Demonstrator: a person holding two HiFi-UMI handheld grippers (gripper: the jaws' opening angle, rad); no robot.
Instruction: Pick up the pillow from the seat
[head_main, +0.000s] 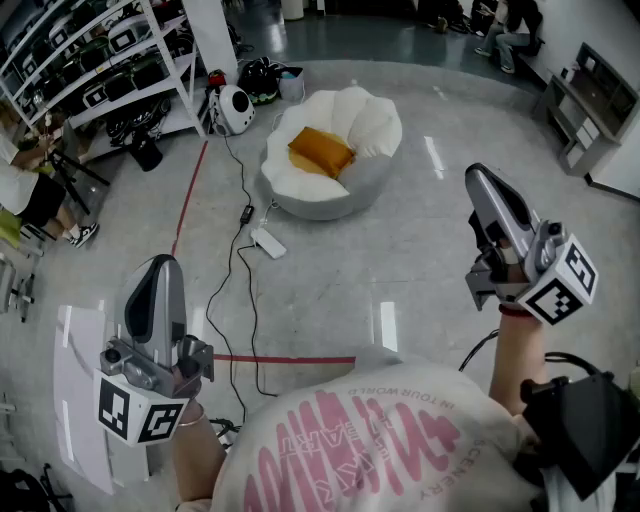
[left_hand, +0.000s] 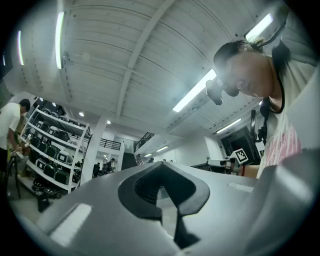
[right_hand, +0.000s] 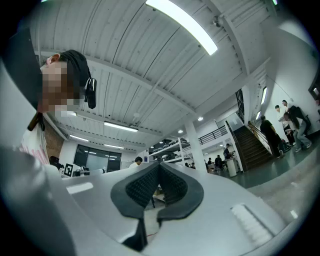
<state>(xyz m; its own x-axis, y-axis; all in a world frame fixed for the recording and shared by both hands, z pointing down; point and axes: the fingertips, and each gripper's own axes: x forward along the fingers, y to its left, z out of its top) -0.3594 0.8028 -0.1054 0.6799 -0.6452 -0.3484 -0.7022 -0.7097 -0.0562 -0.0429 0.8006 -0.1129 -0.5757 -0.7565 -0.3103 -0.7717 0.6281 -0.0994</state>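
- The pillow (head_main: 320, 152) is mustard-orange, soft and roughly rectangular, with a faint crease across its top
- It lies in the hollow of a white, round seat (head_main: 372, 128) with puffed, petal-like cushions; the pillow's far edge rests against those cushions
- The seat stands on the grey floor (head_main: 420, 270), well ahead of the person, and in the head view it sits between the two grippers
- The pillow's long axis runs from upper left to lower right in the head view, and it lies nearly flat with one corner toward the seat's near rim
- The left gripper (head_main: 160, 266) is held low at the left with its nose pointing forward and up; its marker cube (head_main: 135, 410) is nearest the camera, and the left forearm (head_main: 200, 455) comes up from below
- The right gripper (head_main: 482, 180) is held higher and further out at the right, tilted toward the seat; its cube (head_main: 562, 285) is at the near end, over the raised right forearm (head_main: 518, 360)
- Both grippers are well apart from the pillow and from each other
- In the left gripper view the dark fingers (left_hand: 137, 187) are clenched tip to tip with nothing between them, and the ceiling is behind
- In the right gripper view the ribbed fingers (right_hand: 140, 187) are likewise clenched together on nothing, aimed at the ceiling
- A black cable (head_main: 238, 290) and a white power strip (head_main: 268, 242) lie on the floor just beside the seat, and a red line (head_main: 190, 195) runs past them toward the shelves (head_main: 100, 60)
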